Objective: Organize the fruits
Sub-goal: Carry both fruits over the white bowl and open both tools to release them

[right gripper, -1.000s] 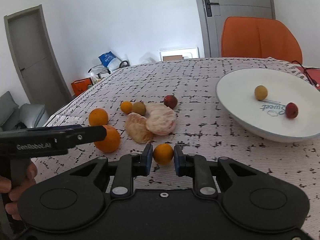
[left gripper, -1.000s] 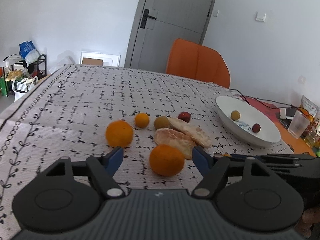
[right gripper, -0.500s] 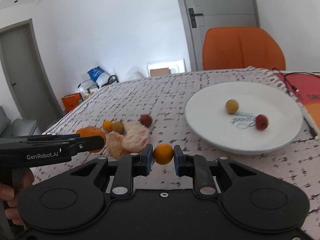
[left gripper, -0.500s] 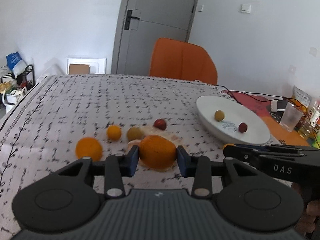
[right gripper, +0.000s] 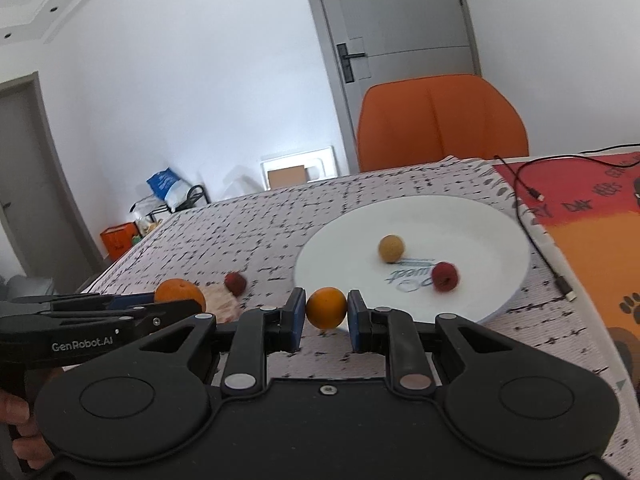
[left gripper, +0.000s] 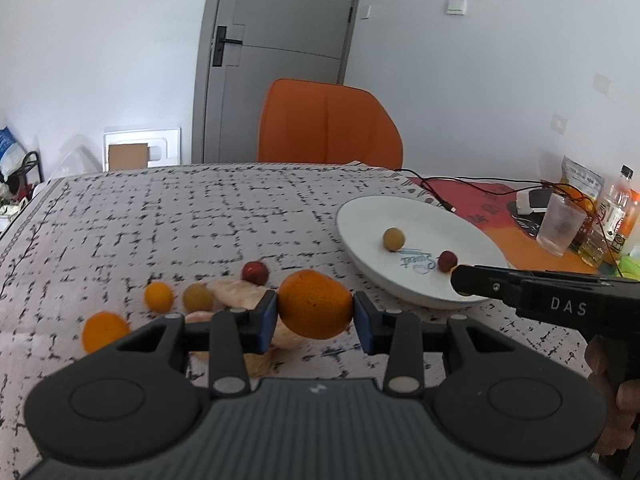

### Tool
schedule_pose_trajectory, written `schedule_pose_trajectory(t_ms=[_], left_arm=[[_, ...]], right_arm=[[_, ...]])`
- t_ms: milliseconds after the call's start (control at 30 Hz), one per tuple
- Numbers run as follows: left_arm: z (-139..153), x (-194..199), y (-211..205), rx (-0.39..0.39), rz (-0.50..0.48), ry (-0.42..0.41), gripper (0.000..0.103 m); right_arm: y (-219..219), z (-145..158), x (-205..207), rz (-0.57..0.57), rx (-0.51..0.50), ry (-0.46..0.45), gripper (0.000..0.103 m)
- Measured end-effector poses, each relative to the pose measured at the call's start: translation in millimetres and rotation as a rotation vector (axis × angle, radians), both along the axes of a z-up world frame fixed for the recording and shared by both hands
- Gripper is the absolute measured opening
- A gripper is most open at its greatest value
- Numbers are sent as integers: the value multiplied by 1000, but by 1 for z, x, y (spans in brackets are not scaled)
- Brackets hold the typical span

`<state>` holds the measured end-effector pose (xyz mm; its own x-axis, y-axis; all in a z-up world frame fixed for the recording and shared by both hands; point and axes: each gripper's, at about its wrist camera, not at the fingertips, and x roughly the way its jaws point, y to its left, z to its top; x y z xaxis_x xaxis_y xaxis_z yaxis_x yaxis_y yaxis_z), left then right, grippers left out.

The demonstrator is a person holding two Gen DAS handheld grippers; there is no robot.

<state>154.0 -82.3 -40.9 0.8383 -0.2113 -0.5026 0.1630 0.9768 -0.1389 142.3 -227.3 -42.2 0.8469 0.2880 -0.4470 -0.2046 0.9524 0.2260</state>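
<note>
My left gripper [left gripper: 315, 318] is shut on a large orange [left gripper: 315, 304], held above the patterned tablecloth. My right gripper [right gripper: 323, 320] is shut on a small orange [right gripper: 326, 307], just short of the white plate's [right gripper: 480, 224] near rim. The plate [left gripper: 360, 216] holds a yellow-brown fruit [right gripper: 391, 248] and a small red fruit [right gripper: 444, 276]. Left on the cloth lie another orange [left gripper: 105, 330], a small orange fruit [left gripper: 159, 297], a brownish fruit [left gripper: 197, 297], a red fruit [left gripper: 255, 273] and peeled citrus pieces [left gripper: 236, 294], partly hidden by my fingers.
An orange chair [left gripper: 328, 122] stands at the table's far edge. At the right are a red mat [right gripper: 592, 196] with black cables [right gripper: 532, 192], a plastic cup [left gripper: 560, 224] and bottles [left gripper: 616, 208]. A person's hand [left gripper: 608, 396] holds the right gripper's body.
My left gripper closed on the large orange and lifted it off the cloth. Both grippers have moved right and up toward the plate, the right one still carrying the small orange.
</note>
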Motion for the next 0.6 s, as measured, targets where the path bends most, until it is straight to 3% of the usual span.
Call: schedule_pose_trajectory(t_ms=[467, 600], left_arm=[[4, 19, -34, 39, -43, -7, 39], [6, 25, -44, 51, -57, -11, 39]], right_arm=[[-35, -3, 4, -63, 32, -12, 21], [-43, -6, 6, -67, 53, -16, 28]])
